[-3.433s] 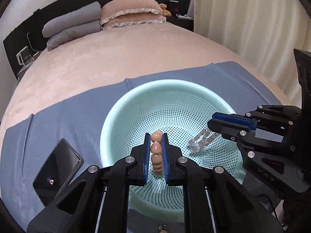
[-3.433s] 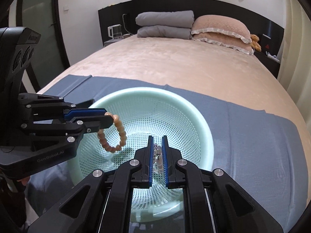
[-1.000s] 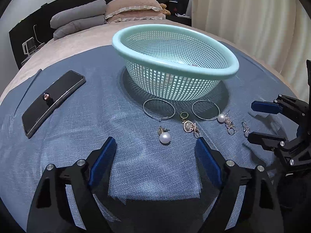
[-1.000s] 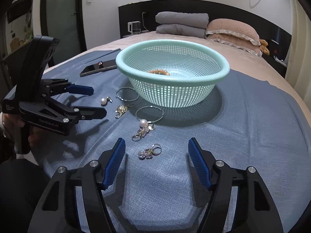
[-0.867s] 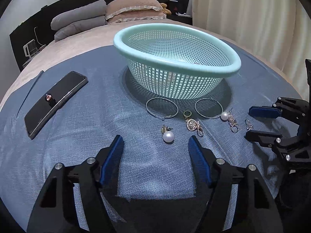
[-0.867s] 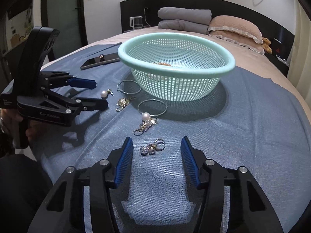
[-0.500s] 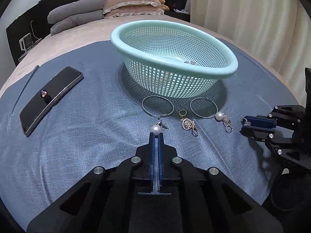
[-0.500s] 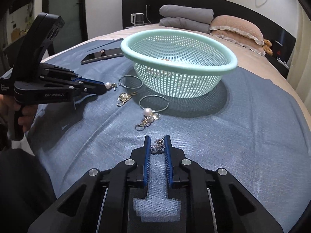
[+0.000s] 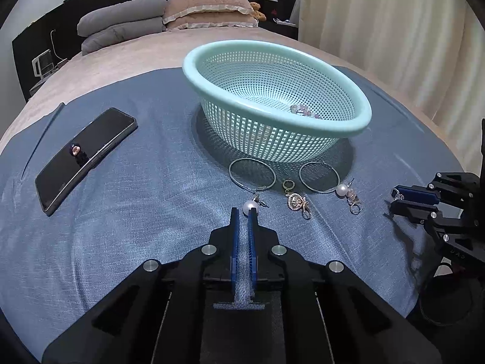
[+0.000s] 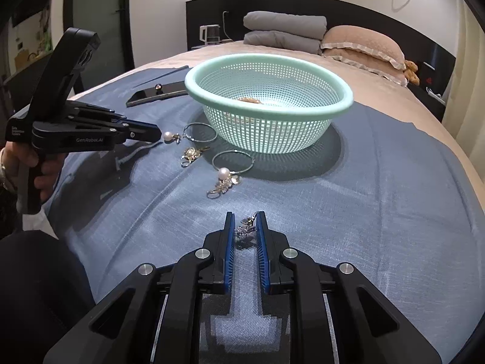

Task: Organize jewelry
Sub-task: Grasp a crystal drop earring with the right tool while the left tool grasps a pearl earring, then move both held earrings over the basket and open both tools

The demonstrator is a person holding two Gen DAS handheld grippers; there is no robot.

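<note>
A mint mesh basket (image 9: 357, 112) (image 10: 342, 94) stands on the blue cloth (image 9: 151, 197) with bracelets inside. My left gripper (image 9: 243, 210) is shut on a pearl earring (image 9: 250, 204); it also shows in the right wrist view (image 10: 167, 136), held just above the cloth. My right gripper (image 10: 245, 217) is shut on a crystal earring (image 10: 246, 230), and shows at the right edge of the left wrist view (image 9: 392, 198). On the cloth before the basket lie two hoop earrings (image 9: 252, 171) (image 9: 319, 173), a gold charm earring (image 9: 295, 201) and a pearl drop earring (image 9: 347, 192).
A black phone (image 9: 81, 154) lies on the cloth at the left, with a small ring on it. Pillows (image 9: 209, 9) and folded grey blankets (image 9: 121, 27) sit at the bed's head. Curtains (image 9: 394, 24) hang to the right.
Both grippers closed from wide open, the left on the pearl earring and the right on the crystal earring. In the last half second both lifted slightly with their earrings.
</note>
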